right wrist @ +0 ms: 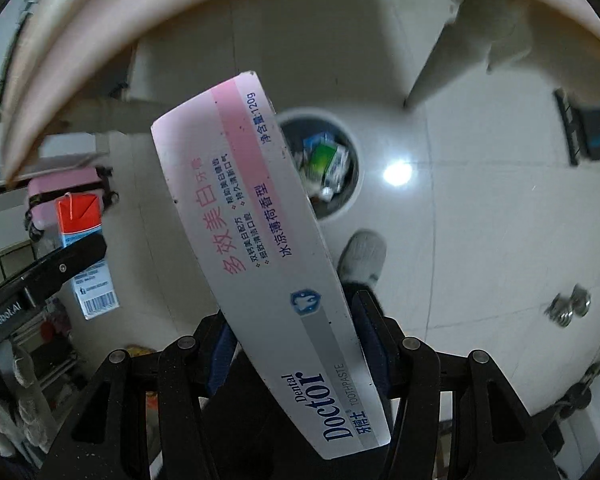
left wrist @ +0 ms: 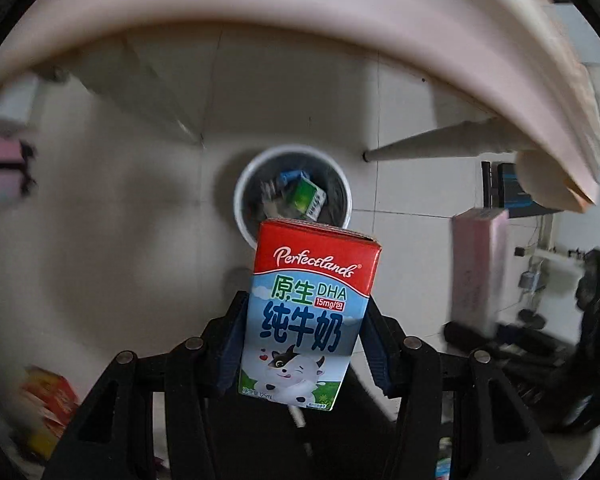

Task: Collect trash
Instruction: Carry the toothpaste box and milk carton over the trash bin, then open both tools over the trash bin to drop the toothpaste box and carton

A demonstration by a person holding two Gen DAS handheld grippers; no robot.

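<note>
My left gripper (left wrist: 300, 340) is shut on a red, blue and white milk carton (left wrist: 306, 312), held upright in the air above a round white trash bin (left wrist: 240, 200) on the floor. The bin holds a green carton (left wrist: 306, 198) and other scraps. My right gripper (right wrist: 296, 336) is shut on a long white and pink toothpaste box (right wrist: 260, 248), held tilted above the same bin (right wrist: 354, 184). The milk carton (right wrist: 86, 248) and the left gripper show at the left of the right wrist view; the toothpaste box (left wrist: 478, 268) shows at the right of the left wrist view.
A pale pink table edge (left wrist: 300, 24) curves overhead with a tapered table leg (left wrist: 432, 144). The floor is pale tile. A grey-socked foot (right wrist: 360, 258) stands by the bin. A pink suitcase (right wrist: 64, 192) sits left, red and yellow packets (left wrist: 48, 404) at lower left.
</note>
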